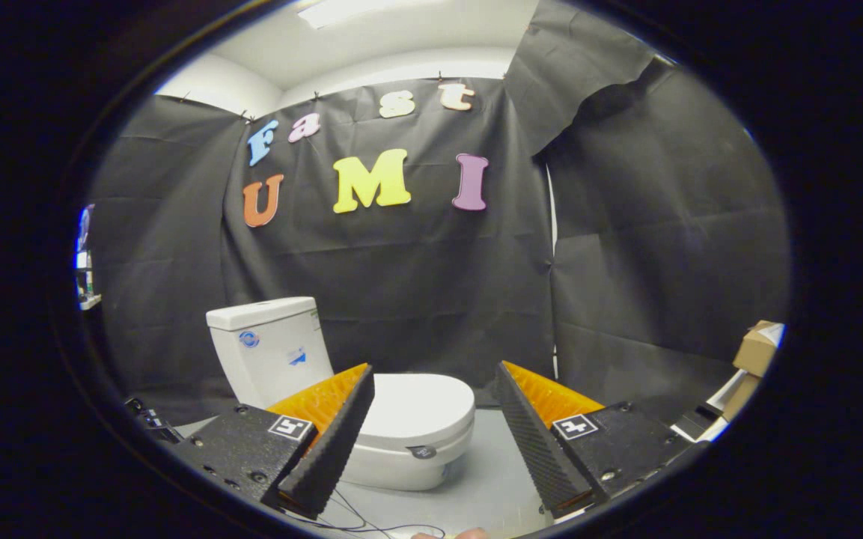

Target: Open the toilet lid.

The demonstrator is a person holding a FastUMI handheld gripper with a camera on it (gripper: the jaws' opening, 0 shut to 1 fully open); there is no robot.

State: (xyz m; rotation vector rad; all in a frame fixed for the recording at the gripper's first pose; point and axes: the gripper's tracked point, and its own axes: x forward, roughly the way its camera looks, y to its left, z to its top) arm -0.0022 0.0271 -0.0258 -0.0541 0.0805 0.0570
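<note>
No text can be read; the stickers on the toilet tank (274,348) are too small.

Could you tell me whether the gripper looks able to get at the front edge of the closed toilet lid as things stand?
Probably yes: the gripper is open, and the toilet lid lies flat just beyond its fingers with nothing between.

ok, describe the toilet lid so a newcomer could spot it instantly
Start at the black cloth wall; a white toilet stands before it, its tank at the back. The lid is the flat, closed oval in front of the tank, beyond the open claw, not boxy like the tank.
</note>
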